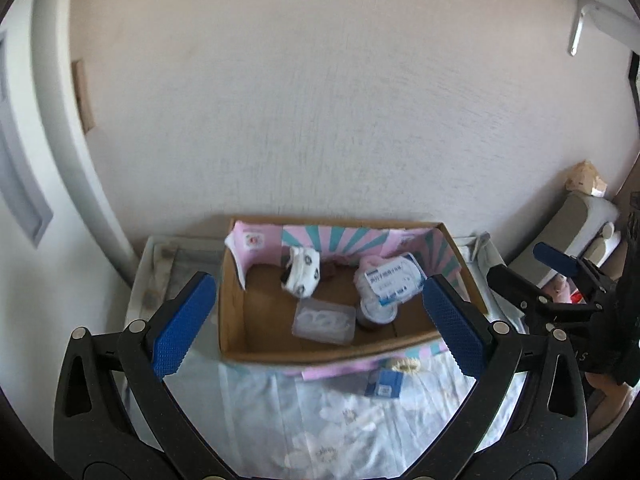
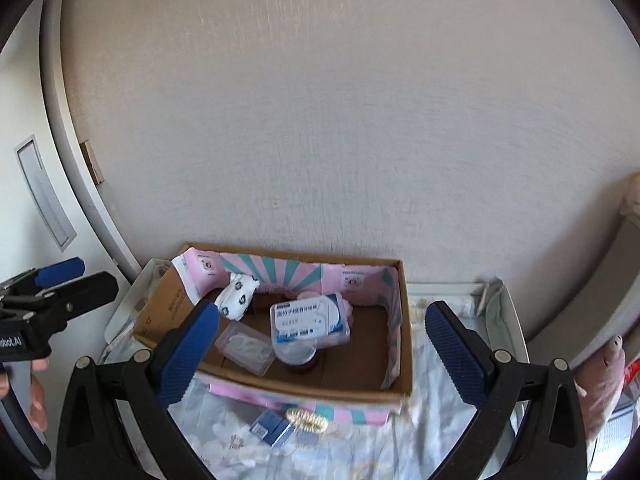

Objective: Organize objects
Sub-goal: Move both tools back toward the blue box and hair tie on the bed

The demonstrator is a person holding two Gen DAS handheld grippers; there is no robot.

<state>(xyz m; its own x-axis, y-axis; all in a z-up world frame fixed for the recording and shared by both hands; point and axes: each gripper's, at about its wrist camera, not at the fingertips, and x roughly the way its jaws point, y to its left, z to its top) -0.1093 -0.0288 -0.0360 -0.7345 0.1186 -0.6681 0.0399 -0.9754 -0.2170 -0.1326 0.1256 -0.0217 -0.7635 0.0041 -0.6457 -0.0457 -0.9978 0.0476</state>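
Left wrist view: the left gripper (image 1: 318, 326) is spread wide and holds nothing. Straight ahead, seen between its pads, sits the open box (image 1: 234, 320) on a floral cloth (image 1: 320, 420). Inside it are a rolled sock (image 1: 304, 272) ahead at the back, a clear case (image 1: 324, 320) just ahead in the middle, and a labelled tub (image 1: 394, 280) ahead and right, stacked over a jar (image 1: 374, 314). Below the pads, outside the box's near wall, lie a blue packet (image 1: 384, 384) and a pale hair clip (image 1: 406, 365), touching or nearly so. The right gripper (image 1: 556, 276) shows off to the right, level with the box.

Right wrist view: the right gripper (image 2: 322, 346) is likewise wide open and empty. The box (image 2: 404, 320) lies ahead and slightly left; the packet (image 2: 270, 428) and clip (image 2: 306, 419) sit low between the pads, against the near wall.

These two loose items look like what is left to put away. A good pick would come straight down on one of them, pads clear of the other, closing across the narrow side. The near wall is close behind them, so a jaw could snag its edge or the cloth. The lift should clear the rim before going forward. Open floor shows in the box's right part and near-left corner; the wall stands just behind the box, leaving little room beyond.
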